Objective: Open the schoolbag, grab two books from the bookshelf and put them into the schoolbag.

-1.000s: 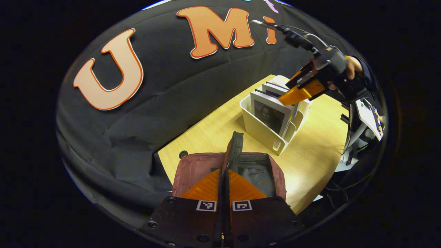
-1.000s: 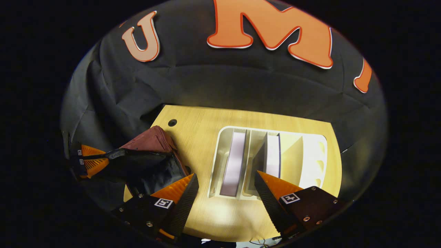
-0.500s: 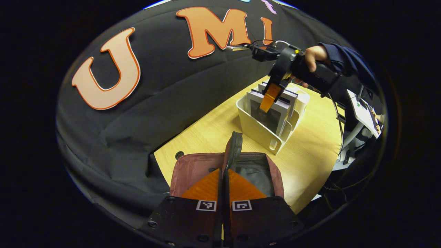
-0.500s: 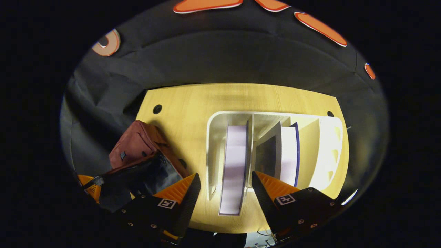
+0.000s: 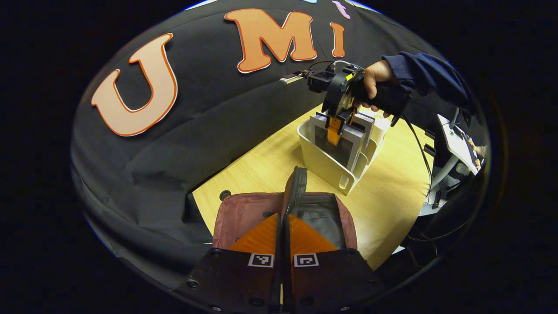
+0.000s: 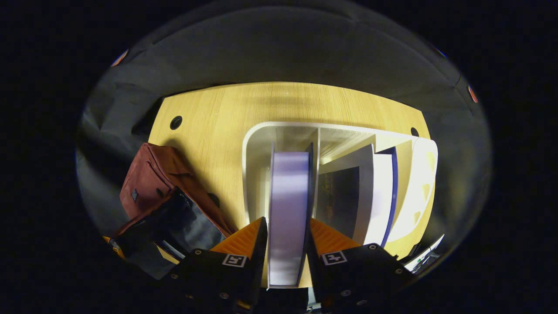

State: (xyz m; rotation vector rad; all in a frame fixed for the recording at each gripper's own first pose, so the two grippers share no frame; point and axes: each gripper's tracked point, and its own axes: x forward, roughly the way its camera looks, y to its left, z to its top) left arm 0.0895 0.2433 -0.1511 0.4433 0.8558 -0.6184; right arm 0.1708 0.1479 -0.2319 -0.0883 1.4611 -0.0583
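Right tongs point(image 6: 285, 237) clamp book point(image 6: 287, 205) in bookshelf point(image 6: 257, 144); left tongs point(image 5: 283, 226) pinch schoolbag flap point(image 5: 295, 192).

A light wooden table point(image 6: 244, 113) carries everything. In the right gripper view, a white bookshelf point(image 6: 257, 144) stands on it at the centre, its compartments open upward. A dark red schoolbag point(image 6: 148, 179) rests on the tabletop toward nine o'clock from the bookshelf, near but apart. Round cable holes point(image 6: 175, 122) sit in the table's corners at eleven and two o'clock.
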